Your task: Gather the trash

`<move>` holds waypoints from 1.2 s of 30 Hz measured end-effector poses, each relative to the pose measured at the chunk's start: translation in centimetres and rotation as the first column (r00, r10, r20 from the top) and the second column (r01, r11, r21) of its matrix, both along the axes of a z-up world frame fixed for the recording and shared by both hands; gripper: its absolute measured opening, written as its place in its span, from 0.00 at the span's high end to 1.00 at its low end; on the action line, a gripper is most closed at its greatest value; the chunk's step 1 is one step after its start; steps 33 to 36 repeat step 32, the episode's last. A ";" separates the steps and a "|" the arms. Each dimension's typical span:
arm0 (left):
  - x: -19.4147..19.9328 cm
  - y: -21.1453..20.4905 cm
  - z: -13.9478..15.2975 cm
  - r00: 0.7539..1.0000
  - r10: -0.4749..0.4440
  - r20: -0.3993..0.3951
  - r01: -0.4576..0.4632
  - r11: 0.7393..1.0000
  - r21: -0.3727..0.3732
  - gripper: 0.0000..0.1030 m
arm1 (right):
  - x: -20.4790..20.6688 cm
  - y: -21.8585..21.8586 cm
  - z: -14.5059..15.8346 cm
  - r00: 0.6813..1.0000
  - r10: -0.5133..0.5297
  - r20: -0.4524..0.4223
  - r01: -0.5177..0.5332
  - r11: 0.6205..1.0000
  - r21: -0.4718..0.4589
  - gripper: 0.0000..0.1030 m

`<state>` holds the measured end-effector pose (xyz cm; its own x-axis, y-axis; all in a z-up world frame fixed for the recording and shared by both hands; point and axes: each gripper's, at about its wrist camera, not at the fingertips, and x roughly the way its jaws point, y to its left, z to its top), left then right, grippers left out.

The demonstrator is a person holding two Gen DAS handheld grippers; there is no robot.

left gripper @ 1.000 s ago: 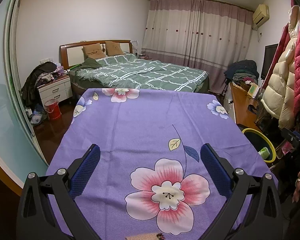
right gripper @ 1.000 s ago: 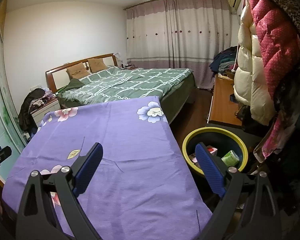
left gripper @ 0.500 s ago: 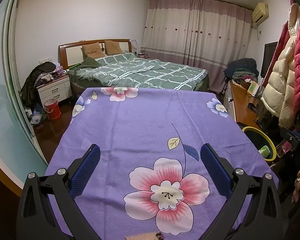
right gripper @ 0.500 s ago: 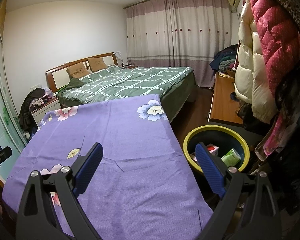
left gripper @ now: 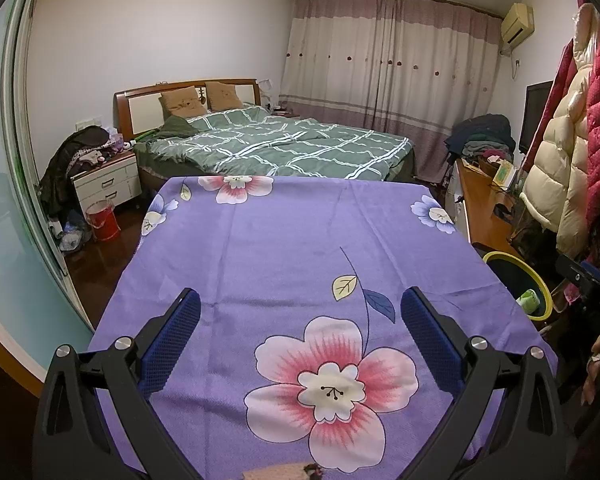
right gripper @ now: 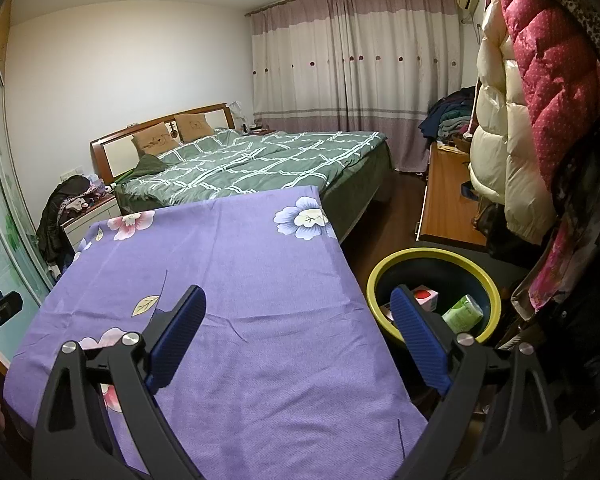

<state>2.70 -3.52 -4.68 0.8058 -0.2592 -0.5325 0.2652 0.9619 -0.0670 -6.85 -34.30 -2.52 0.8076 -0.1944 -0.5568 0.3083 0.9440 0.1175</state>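
A dark bin with a yellow rim (right gripper: pixel 384 270) stands on the floor at the right of the table (right gripper: pixel 240 248), which is covered with a purple flowered cloth. Inside the bin lie a green packet (right gripper: pixel 462 312) and a white and red carton (right gripper: pixel 425 295). The bin also shows at the right in the left wrist view (left gripper: pixel 512 259). My right gripper (right gripper: pixel 298 312) is open and empty above the table's right edge, its right finger in front of the bin. My left gripper (left gripper: pixel 300 314) is open and empty above the cloth near the big pink flower (left gripper: pixel 332 388).
A bed with a green checked cover (left gripper: pixel 284 148) stands behind the table. A wooden desk (right gripper: pixel 444 208) and hanging coats (right gripper: pixel 532 92) line the right side. A nightstand (left gripper: pixel 104 184) and red bucket (left gripper: pixel 102 220) are at the left.
Both views have shifted slightly. The bin sits a little higher and fuller in the right wrist view. The grippers stay open and empty.
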 end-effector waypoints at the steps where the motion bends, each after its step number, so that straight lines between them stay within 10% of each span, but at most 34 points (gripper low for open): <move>1: 0.0 0.0 0.0 1.000 0.000 0.000 0.000 1.000 0.002 0.04 | 0.0 0.0 0.0 1.000 0.000 -0.001 0.000 1.000 -0.001 0.14; 24: 2.4 -0.7 -0.8 1.000 -0.002 -0.027 0.002 1.000 0.006 0.04 | 1.6 0.6 -1.3 1.000 0.010 -0.026 -0.010 1.000 0.000 0.14; 36: 10.6 -0.8 -3.1 0.991 0.016 -0.130 -0.008 0.998 0.057 0.04 | 9.0 0.4 -2.1 0.986 0.135 -0.102 -0.133 0.991 0.030 0.09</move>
